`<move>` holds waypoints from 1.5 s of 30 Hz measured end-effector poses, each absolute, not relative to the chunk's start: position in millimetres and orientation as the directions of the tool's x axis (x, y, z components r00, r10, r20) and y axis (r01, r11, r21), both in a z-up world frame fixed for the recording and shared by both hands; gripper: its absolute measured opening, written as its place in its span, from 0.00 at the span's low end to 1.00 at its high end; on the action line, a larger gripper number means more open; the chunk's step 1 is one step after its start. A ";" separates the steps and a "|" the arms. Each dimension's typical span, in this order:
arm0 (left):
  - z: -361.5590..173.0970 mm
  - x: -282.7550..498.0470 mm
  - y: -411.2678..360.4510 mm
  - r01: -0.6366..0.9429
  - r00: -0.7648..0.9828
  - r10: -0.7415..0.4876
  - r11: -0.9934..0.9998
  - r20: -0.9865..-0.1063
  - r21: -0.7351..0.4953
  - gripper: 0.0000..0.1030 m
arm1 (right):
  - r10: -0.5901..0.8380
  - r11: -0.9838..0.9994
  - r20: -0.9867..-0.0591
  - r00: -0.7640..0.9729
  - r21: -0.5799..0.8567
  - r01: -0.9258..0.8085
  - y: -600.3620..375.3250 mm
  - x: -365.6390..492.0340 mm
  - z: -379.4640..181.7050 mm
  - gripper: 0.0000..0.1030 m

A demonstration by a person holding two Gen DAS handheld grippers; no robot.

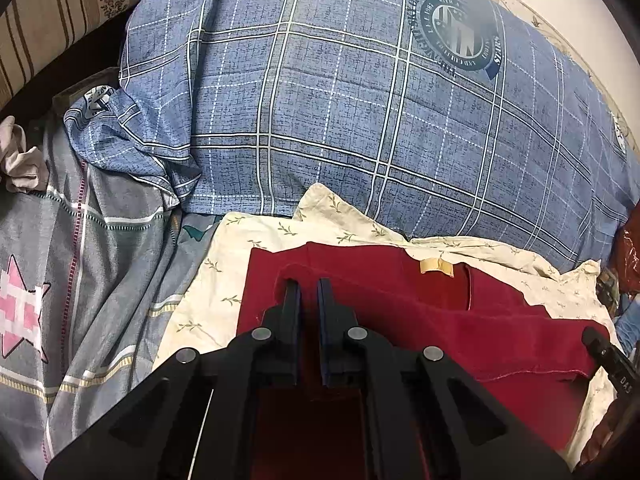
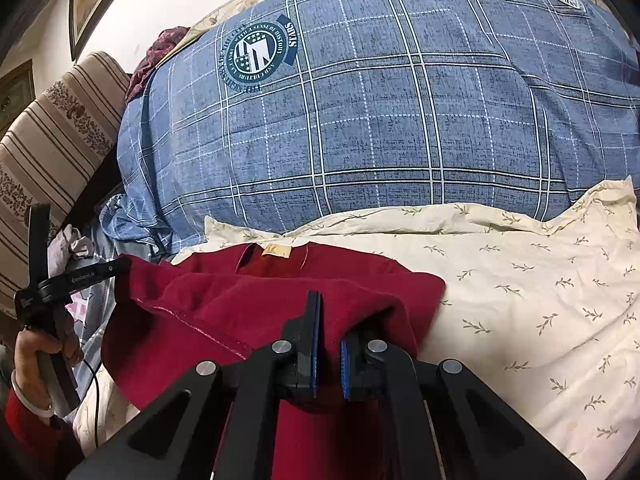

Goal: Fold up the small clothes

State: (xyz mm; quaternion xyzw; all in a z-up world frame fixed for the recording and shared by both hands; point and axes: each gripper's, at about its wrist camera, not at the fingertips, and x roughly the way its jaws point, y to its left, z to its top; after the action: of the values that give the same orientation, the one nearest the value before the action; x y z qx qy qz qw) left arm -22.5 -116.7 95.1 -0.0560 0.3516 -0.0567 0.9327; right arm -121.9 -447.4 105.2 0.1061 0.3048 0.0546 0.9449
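Garment [image 1: 500, 340] of dark red knit lies on the cream leaf-print sheet [image 2: 520, 280] of the bed, below the blue plaid quilt [image 1: 340, 100]. Left tongs [image 1: 308, 286] and right tongs [image 2: 330, 330] are each clamped on its lifted hem; carry both corners level toward the collar label [image 2: 276, 250], keeping the edge taut.

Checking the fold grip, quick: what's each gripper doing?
Left gripper: shut on the red garment.
Right gripper: shut on the red garment.

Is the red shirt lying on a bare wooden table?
No, the red shirt lies on a cream cloth with little leaf prints, in front of a blue checked quilt.
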 end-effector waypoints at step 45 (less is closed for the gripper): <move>59.8 44.9 -104.1 -0.012 0.644 -0.161 0.975 -0.748 -0.220 0.81 | 0.254 0.950 -0.643 0.723 0.308 -0.060 -449.2 -35.0 105.1 0.44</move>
State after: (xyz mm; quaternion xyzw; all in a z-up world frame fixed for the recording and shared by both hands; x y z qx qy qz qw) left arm 44.9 -104.1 59.8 -0.1029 0.4199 -0.0412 0.9008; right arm -35.0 -449.2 105.1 0.1337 0.3625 0.0856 0.9184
